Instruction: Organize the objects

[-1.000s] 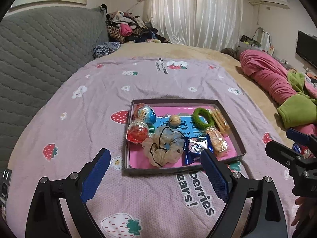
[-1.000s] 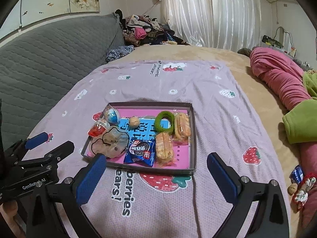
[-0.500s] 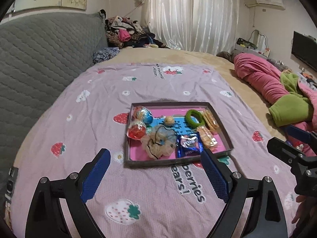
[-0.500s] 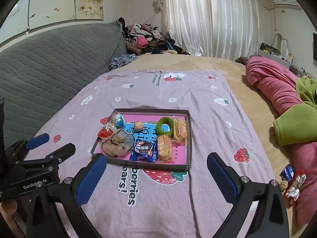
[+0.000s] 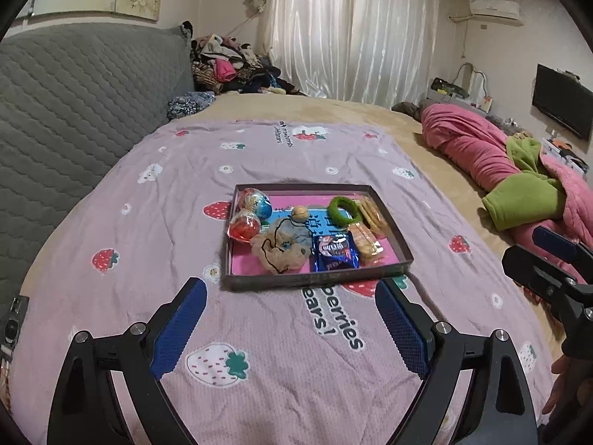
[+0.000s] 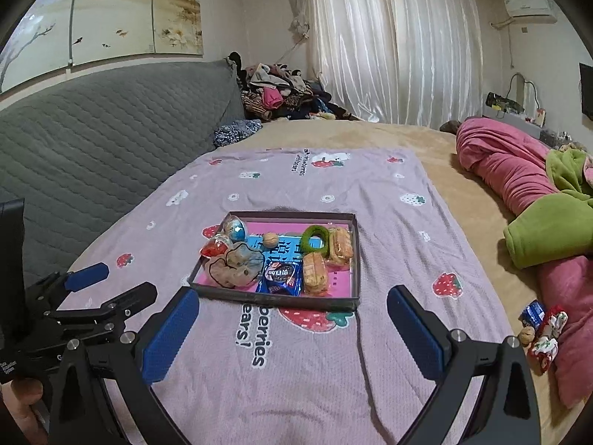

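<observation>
— Purple strawberry blanket (image 5: 155, 230) all round, one shallow dark tray (image 5: 315, 282) sitting mid-bed. Count inside?

— Two foil eggs (image 5: 255, 202) far left, one walnut (image 5: 300, 213), one green ring (image 5: 343, 209), one beige scrunchie (image 5: 283, 246), one blue cookie packet (image 5: 335, 252), two biscuit packs (image 5: 365, 241) along the right wall.

— Grippers?

— Left gripper (image 5: 291, 320) spread wide, nothing between the pads, hanging short of the tray's near edge. Right gripper (image 6: 296, 328) likewise gaping, empty, near side too.

— Room to move?

— Open blanket on every side of the tray. Grey quilted headboard (image 6: 92, 137) at left, pink quilt (image 6: 511, 170) well off to the right.
</observation>
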The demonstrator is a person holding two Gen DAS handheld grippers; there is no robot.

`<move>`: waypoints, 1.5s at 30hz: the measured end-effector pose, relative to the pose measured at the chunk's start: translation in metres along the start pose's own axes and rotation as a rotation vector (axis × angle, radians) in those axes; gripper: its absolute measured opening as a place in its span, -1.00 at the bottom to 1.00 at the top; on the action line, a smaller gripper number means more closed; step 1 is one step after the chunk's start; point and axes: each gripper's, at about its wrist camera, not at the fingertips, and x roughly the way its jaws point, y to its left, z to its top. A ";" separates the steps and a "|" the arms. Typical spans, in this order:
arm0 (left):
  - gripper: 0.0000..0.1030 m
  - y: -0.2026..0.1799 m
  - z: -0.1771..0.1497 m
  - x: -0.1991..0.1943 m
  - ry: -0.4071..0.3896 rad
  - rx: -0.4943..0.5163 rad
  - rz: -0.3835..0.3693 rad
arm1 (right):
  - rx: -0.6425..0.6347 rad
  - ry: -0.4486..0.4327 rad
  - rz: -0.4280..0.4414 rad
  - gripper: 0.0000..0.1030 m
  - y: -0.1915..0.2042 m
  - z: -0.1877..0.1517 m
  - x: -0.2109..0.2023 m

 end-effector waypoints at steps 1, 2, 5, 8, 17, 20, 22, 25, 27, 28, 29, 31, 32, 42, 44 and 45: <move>0.80 0.000 -0.003 -0.001 0.001 0.002 -0.005 | -0.003 -0.001 0.002 0.99 0.001 -0.004 -0.002; 0.81 0.000 -0.007 -0.002 0.002 -0.001 -0.012 | -0.004 0.001 0.002 0.99 0.002 -0.007 -0.003; 0.81 -0.001 -0.016 -0.002 0.004 0.001 -0.013 | -0.008 0.005 0.004 0.99 0.004 -0.016 -0.005; 0.81 -0.004 -0.026 -0.002 0.007 0.016 0.022 | -0.015 0.014 0.004 0.99 0.006 -0.023 -0.005; 0.81 0.005 -0.039 -0.007 -0.006 -0.023 0.040 | -0.029 0.029 -0.014 0.99 0.011 -0.040 0.001; 0.81 0.007 -0.041 -0.009 -0.013 -0.027 0.047 | -0.022 0.042 -0.014 0.99 0.009 -0.045 0.006; 0.81 0.007 -0.041 -0.008 -0.010 -0.020 0.057 | -0.023 0.047 -0.015 0.99 0.008 -0.049 0.008; 0.81 0.008 -0.044 -0.007 -0.004 -0.019 0.066 | -0.026 0.045 -0.029 0.99 0.005 -0.054 0.010; 0.81 0.010 -0.045 -0.007 0.002 -0.025 0.069 | -0.016 0.042 -0.030 0.99 0.003 -0.056 0.010; 0.81 0.010 -0.046 -0.007 -0.002 -0.028 0.066 | -0.014 0.043 -0.028 0.99 0.002 -0.057 0.011; 0.81 0.011 -0.047 -0.006 0.000 -0.028 0.068 | -0.014 0.042 -0.031 0.99 0.001 -0.057 0.011; 0.81 0.012 -0.049 -0.006 -0.003 -0.031 0.067 | -0.020 0.045 -0.034 0.99 0.001 -0.059 0.012; 0.81 0.012 -0.050 -0.005 -0.001 -0.031 0.066 | -0.021 0.045 -0.034 0.99 0.001 -0.060 0.012; 0.81 0.017 -0.063 0.004 0.026 -0.047 0.066 | -0.004 0.063 -0.027 0.99 0.001 -0.068 0.015; 0.81 0.018 -0.065 0.005 0.024 -0.053 0.062 | -0.006 0.063 -0.042 0.99 0.001 -0.070 0.017; 0.81 0.019 -0.065 0.005 0.024 -0.053 0.065 | -0.003 0.063 -0.046 0.99 0.000 -0.071 0.018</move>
